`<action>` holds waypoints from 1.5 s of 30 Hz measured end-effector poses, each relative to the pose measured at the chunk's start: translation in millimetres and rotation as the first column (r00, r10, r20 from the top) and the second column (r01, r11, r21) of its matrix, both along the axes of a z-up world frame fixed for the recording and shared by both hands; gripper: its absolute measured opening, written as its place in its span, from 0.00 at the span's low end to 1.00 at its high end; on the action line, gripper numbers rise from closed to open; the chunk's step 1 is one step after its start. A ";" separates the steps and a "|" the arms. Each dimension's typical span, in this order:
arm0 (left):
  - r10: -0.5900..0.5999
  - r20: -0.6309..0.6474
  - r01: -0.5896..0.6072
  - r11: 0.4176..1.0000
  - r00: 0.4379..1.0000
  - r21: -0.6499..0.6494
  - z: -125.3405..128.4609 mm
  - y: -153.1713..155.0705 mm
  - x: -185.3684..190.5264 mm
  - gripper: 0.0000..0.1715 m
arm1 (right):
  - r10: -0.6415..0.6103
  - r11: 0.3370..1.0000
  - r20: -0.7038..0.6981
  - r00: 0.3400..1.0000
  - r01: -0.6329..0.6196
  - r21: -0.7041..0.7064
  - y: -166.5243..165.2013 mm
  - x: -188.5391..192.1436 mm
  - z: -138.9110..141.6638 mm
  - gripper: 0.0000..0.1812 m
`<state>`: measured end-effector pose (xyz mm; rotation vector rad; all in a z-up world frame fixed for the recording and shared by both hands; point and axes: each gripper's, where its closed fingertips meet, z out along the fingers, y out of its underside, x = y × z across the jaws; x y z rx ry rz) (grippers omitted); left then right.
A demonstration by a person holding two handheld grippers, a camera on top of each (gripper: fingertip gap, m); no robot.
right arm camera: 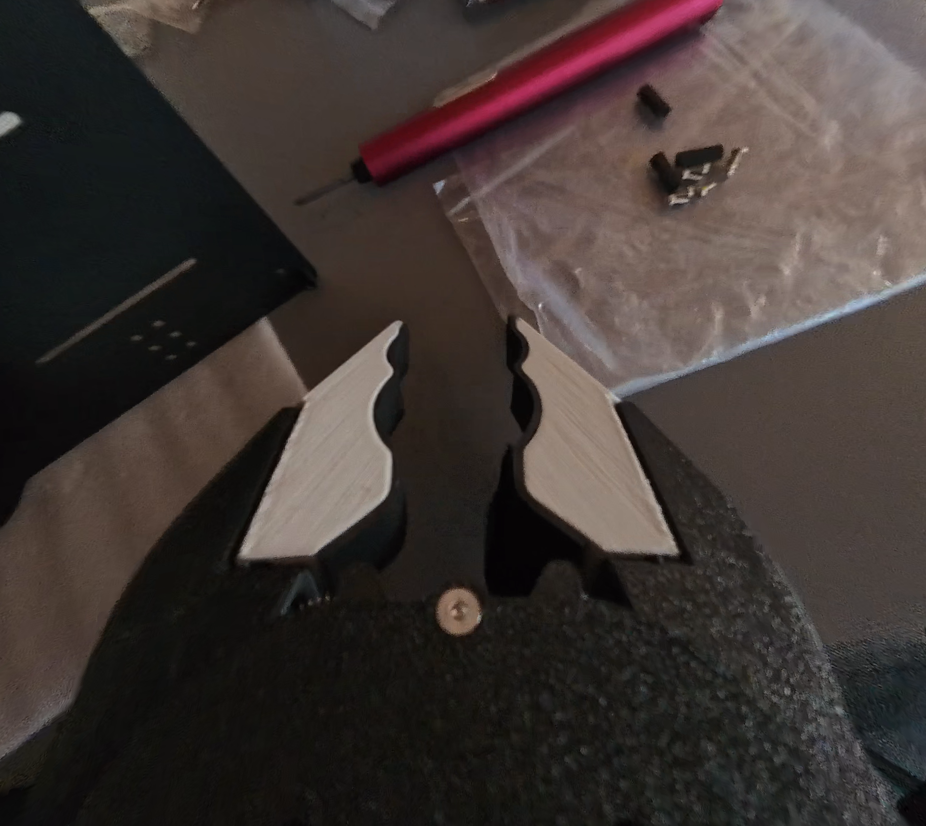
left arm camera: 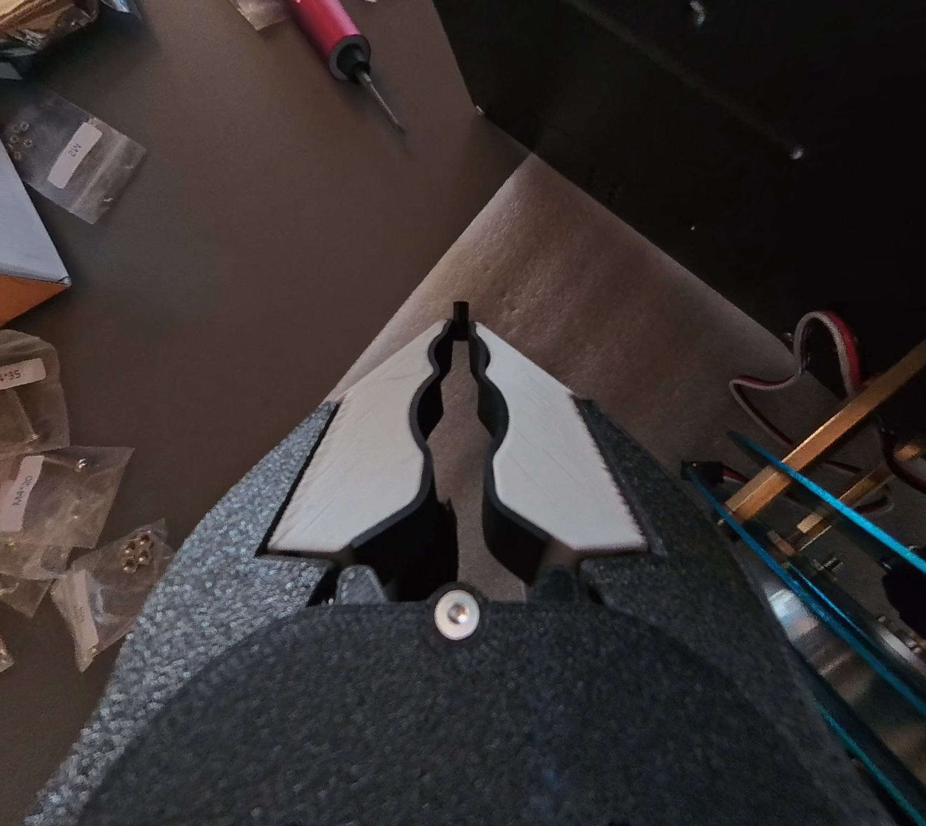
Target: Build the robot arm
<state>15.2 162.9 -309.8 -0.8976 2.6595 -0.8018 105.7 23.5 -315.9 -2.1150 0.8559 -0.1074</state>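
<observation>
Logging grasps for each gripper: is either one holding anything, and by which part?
The left gripper pinches a small black peg by its lower end, at the fingertips. The right gripper is open, holding nothing.

Light was dim and warm. The right wrist view was blurred throughout; the left was sharper, softening at its bowed edges. Glare lay on the plastic bag (right arm camera: 701, 250).

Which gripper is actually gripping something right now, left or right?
The left gripper: its tips are pinched on a small black part over the foam sheet. The right gripper is open and empty, short of the red screwdriver.
</observation>
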 end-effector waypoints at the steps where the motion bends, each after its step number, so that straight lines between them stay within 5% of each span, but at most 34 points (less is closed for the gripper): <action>1: -0.004 0.001 0.004 1.000 1.000 0.003 0.3 -0.2 -0.2 0.03 | -0.039 0.999 0.026 0.999 0.039 -0.001 -0.9 4.3 1.7 0.22; 8: -0.010 0.006 0.010 1.000 1.000 0.014 1.3 4.1 -0.9 0.03 | -0.238 0.970 0.212 0.948 0.244 -0.006 -7.3 29.2 18.0 0.25; 17: -0.001 0.012 0.001 1.000 1.000 0.031 2.8 9.9 -1.8 0.03 | -0.350 0.899 0.242 0.905 0.397 -0.186 -21.9 47.0 -0.9 0.20; 21: 0.001 0.015 -0.002 0.999 1.000 0.041 0.5 10.3 -1.6 0.03 | -0.290 0.944 0.130 0.948 0.306 -0.125 -15.2 29.9 5.1 0.21; 25: 0.026 0.008 -0.027 0.997 1.000 0.067 -6.8 16.7 -0.5 0.03 | -0.097 0.982 -0.014 0.995 0.098 0.163 -5.6 4.7 44.4 0.30; 27: 0.049 0.012 -0.050 0.998 0.999 0.050 -6.4 17.0 1.0 0.03 | 0.037 0.970 0.007 0.999 -0.038 0.242 -14.4 14.8 62.9 0.17; 32: 0.127 0.040 -0.129 0.991 0.991 0.047 0.7 24.1 3.1 0.03 | 0.291 0.957 -0.027 0.956 -0.291 -0.002 -41.5 74.1 21.4 0.12; 39: 0.273 0.164 -0.282 0.959 0.948 0.036 49.0 42.7 -10.7 0.03 | 0.342 0.939 0.051 0.938 -0.340 -0.053 -56.6 79.6 34.6 0.11; 45: 0.464 0.344 -0.479 0.877 0.817 -0.045 139.9 57.2 -35.9 0.03 | 0.294 0.949 -0.095 0.951 -0.279 0.144 -61.2 56.9 51.3 0.08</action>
